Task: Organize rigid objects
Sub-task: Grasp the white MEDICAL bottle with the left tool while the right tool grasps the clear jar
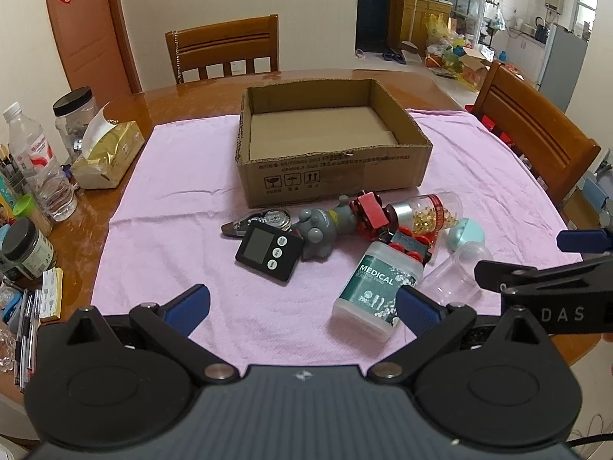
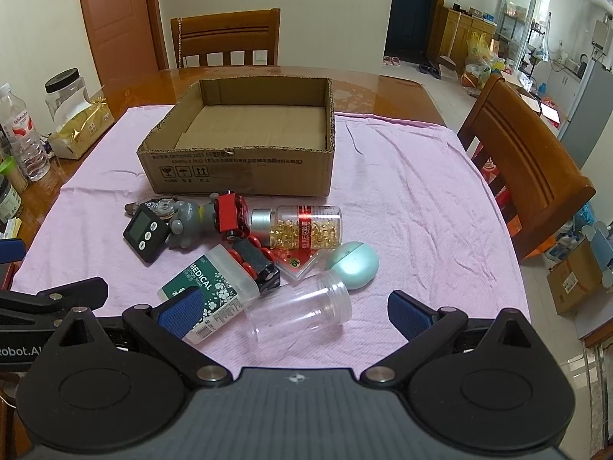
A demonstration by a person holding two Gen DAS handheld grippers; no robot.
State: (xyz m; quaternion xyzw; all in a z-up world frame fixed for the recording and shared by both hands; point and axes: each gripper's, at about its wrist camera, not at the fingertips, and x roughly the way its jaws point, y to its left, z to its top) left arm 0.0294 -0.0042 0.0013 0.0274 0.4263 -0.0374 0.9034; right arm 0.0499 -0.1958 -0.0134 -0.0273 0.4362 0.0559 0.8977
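An open cardboard box (image 1: 333,170) (image 2: 237,176), nothing inside, stands on a pink cloth. In front of it lies a heap: a black timer (image 1: 268,251) (image 2: 145,234), a grey toy figure (image 1: 325,226) (image 2: 187,224), red toy cars (image 1: 371,211) (image 2: 230,214), a capsule bottle (image 1: 429,211) (image 2: 306,226), a white "MEDICAL" swab box (image 1: 377,287) (image 2: 214,287), a clear jar (image 1: 456,272) (image 2: 302,310) and a mint egg-shaped case (image 1: 465,232) (image 2: 354,264). My left gripper (image 1: 302,306) is open, empty, just short of the heap. My right gripper (image 2: 293,312) is open with the clear jar lying between its fingers.
Bottles, jars and a gold tissue pack (image 1: 107,153) line the table's left edge. Wooden chairs stand at the far side (image 1: 224,48) and at the right (image 1: 536,130). The right gripper's body shows in the left wrist view (image 1: 548,287).
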